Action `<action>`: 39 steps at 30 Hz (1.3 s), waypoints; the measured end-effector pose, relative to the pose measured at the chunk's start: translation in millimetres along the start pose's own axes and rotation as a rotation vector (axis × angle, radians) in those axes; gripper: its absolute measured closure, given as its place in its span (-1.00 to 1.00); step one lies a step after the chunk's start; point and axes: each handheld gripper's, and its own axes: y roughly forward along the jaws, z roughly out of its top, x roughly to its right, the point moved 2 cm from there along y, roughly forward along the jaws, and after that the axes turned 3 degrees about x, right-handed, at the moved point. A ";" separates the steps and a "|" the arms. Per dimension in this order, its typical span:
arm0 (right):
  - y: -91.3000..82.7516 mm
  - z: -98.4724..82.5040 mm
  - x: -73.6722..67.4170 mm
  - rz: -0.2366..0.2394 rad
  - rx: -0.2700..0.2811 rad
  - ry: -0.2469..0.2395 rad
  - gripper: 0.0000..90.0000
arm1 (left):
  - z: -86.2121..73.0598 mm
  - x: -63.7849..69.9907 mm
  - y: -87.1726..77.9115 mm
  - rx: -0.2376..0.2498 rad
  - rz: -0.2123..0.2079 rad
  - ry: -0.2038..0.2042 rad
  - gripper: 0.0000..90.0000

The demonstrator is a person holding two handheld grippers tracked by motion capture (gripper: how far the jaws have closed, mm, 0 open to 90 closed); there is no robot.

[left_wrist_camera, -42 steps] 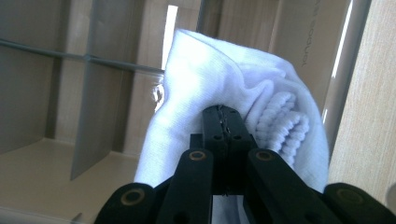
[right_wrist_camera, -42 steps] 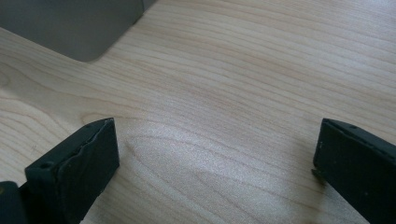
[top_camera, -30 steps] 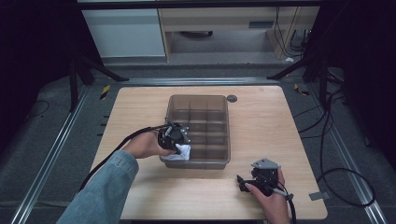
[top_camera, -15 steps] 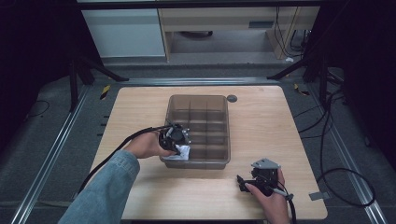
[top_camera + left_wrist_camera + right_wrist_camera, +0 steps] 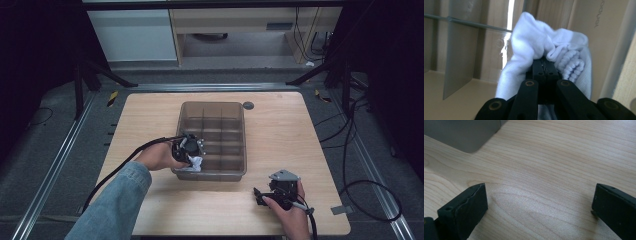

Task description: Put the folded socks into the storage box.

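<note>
Surface: one light wooden table with rounded corners, grain visible under the right gripper in its own view. The table stands on grey floor with metal rails along both sides. Behind the table, pale cabinets and dark stands; loose black cables lie on the floor to the right.

Count: one translucent grey divided bin; one white cloth; one small dark round disc on the table just beyond the bin's far right corner; two grippers; two hands, one in a blue denim sleeve.

Left gripper: jaws together, clamped on the white cloth, which bunches ahead of and around the jaw tips. Beyond the cloth are the bin's dividers and inner wall. In the high view the left gripper sits at the bin's near left corner, cloth over the near left compartment; whether the cloth touches the bin floor cannot be told.

Right gripper: jaws wide apart, nothing between them, bare table ahead, a corner of the bin up and to its left. In the high view the right gripper rests near the table's front edge, well apart from the bin.
</note>
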 end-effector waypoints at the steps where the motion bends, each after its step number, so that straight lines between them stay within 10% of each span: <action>1: 0.0 0.0 0.0 0.000 0.000 0.000 -0.99 | 0.2 0.3 2.1 -0.008 0.002 0.002 1.00; 13: 0.0 0.1 0.0 0.000 0.000 0.000 -0.99 | 0.8 0.3 -2.0 -0.008 0.000 0.015 0.99; 25: 0.0 0.1 0.1 0.000 0.000 -0.001 -0.99 | -6.0 -3.5 -53.4 0.057 0.076 0.016 0.97; 39: 0.1 0.1 0.1 0.000 0.000 -0.001 -0.99 | -12.2 -10.2 -40.9 0.012 0.105 0.007 0.99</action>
